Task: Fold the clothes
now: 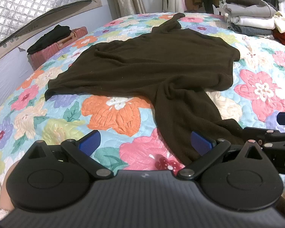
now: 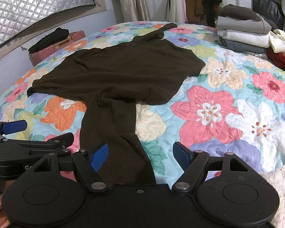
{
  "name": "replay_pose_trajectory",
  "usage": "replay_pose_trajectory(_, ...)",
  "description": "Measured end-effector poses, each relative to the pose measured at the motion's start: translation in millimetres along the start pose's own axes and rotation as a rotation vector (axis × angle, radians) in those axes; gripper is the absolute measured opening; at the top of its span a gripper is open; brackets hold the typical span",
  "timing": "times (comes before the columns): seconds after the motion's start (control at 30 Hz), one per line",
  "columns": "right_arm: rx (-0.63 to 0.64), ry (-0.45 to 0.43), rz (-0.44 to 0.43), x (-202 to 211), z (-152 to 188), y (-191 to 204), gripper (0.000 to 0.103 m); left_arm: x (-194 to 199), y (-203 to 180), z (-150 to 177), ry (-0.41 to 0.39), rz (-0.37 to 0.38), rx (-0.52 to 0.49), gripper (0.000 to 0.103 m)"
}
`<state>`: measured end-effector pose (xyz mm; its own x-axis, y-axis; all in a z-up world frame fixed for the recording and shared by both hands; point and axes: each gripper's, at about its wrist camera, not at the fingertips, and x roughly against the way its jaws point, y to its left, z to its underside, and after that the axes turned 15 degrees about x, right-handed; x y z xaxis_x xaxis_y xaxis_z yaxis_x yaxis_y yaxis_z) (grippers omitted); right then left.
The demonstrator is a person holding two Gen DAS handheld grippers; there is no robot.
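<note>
Both claws stand spread with nothing between their pads.

Left wrist view: left claw [image 1: 145,144] hangs low over the bedspread [image 1: 112,114], jaws wide apart, blue pads bare. Its right pad [image 1: 200,142] sits just at the edge of the near sleeve [image 1: 180,117] of the dark brown sweater [image 1: 152,62]; whether pad and cloth touch I cannot tell. Sweater lies spread on the bed, body roughly flat, hem corner at left slightly curled. Far sleeve [image 1: 171,21] trails away toward the head of the bed. At the right edge, part of the other claw shows.

Right wrist view: right claw [image 2: 140,154] is also splayed open, directly over the cuff end of the near sleeve [image 2: 119,133], which runs between its two pads and under the claw body. No pinch on the cloth. Left claw's blue pad [image 2: 14,126] shows just beside it at left. Stack of folded clothes [image 2: 243,32] sits at the far right of the bed, with looser pale and red pieces next to it. A black garment [image 2: 51,38] rests on a pink suitcase [image 2: 57,47] by the wall.

Progress, as judged: some pieces appear already folded and stacked. This sweater is laid out but no fold is made; both sleeves lie outward. Left to do: sleeves in, body folded, then onto the stack. The near sleeve looks the likely first grab.
</note>
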<state>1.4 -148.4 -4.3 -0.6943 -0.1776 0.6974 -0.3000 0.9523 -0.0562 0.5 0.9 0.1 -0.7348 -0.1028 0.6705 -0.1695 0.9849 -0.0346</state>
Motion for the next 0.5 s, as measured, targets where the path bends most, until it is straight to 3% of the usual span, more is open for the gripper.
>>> replay_pose_trajectory(0.5,0.000,0.004,0.002,-0.2,0.3,-0.4,0.079,-1.1,1.6,-0.3,0.004,0.000,0.002,0.103)
